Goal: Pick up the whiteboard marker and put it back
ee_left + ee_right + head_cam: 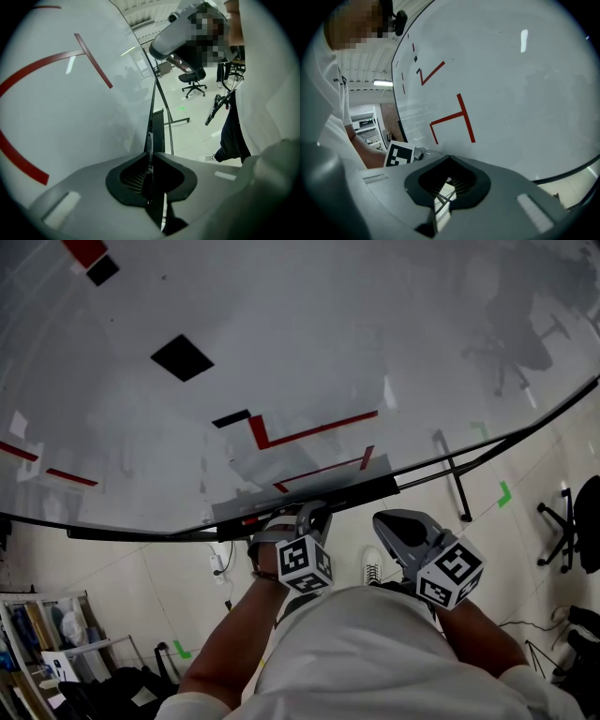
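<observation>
The whiteboard (300, 362) carries red lines and black patches, with a black tray (375, 487) along its lower edge. My left gripper (314, 511) is at the tray, below the red angle drawing. In the left gripper view its jaws are shut on a thin dark whiteboard marker (149, 143) with print along it, which points along the tray (159, 129). A small red item (249, 519) lies on the tray just left of this gripper. My right gripper (386, 522) hangs below the tray, its jaws shut with nothing between them (449, 161).
The whiteboard's stand leg (457, 486) reaches down to the tiled floor. Office chairs (567, 531) stand at the right and a shelf with clutter (56, 638) at the lower left. The left gripper view shows another office chair (193, 79) farther off.
</observation>
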